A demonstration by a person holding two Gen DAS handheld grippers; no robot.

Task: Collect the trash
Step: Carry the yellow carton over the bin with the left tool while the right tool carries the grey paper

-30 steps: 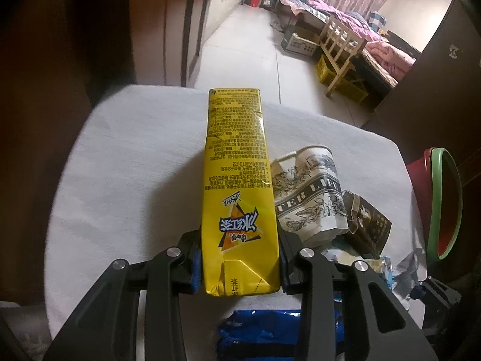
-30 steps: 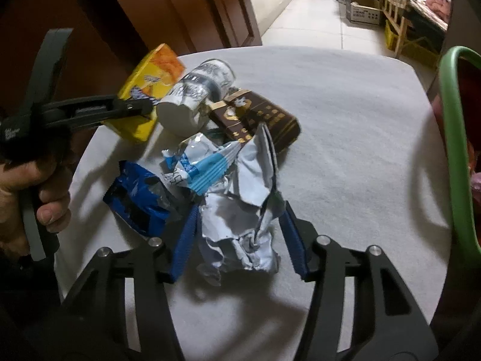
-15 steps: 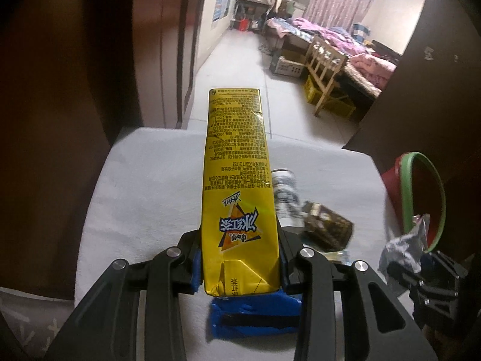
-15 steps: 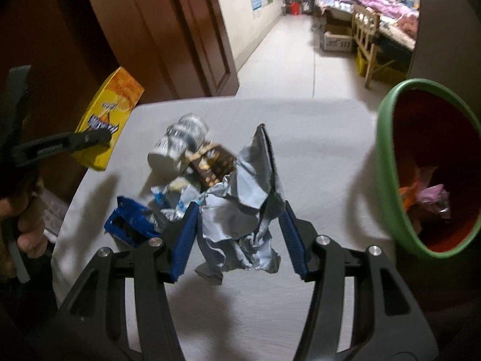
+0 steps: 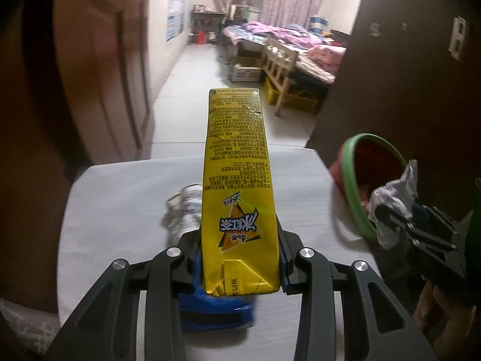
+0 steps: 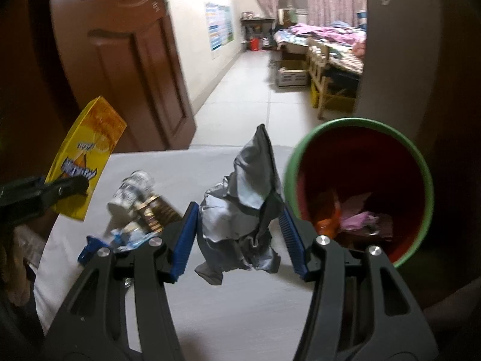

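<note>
Holding the crumpled silver wrapper [image 6: 240, 210] between its blue pads, the right gripper [image 6: 239, 234] is partly closed on it, and the wrapper hangs in the air just left of the red bin [image 6: 360, 192] with the green rim. The bin's mouth opens toward this gripper, so I judge the right hand is the nearer one and can drop first. The left gripper [image 5: 240, 258] is clamped on the lower end of the yellow drink carton [image 5: 237, 186]. The carton's long axis runs straight forward, away from the fingers, and the bin lies well to the right of it. On the white table [image 6: 192, 165], left of the bin, a can [image 6: 130, 192], a brown wrapper [image 6: 156, 213] and a blue wrapper [image 6: 90, 248] are not yet collected.
</note>
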